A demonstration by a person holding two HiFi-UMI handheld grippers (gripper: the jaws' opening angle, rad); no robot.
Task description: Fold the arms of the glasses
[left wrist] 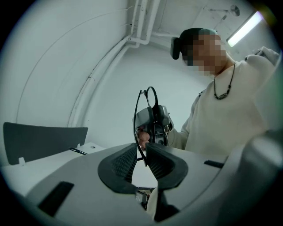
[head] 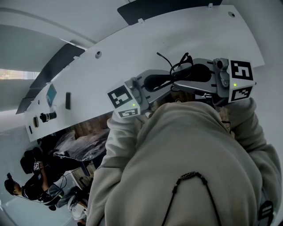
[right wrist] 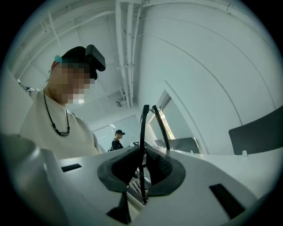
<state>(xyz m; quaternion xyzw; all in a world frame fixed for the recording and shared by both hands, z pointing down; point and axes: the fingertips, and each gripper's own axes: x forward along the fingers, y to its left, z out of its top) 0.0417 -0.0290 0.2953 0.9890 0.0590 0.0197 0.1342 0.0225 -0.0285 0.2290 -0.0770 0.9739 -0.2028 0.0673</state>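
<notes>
Beige sweatshirt, white table around glasses

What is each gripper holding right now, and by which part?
Right gripper: shut on the glasses by a thin black frame piece; arm or rim, cannot tell. Left gripper: jaws opening, another thin piece between them, not pressed.

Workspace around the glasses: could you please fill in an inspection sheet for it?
Surface: white table, dark panel at its far edge.
Job's things: glasses, held in the air between both grippers.
Clutter: small black block and black knob at the table's left end.
Grippers: left gripper opening, a thin glasses arm between its jaws; right gripper shut on the frame.
Cables: nothing seen for certain.
Surroundings: white walls, ceiling pipes, a bystander.
</notes>
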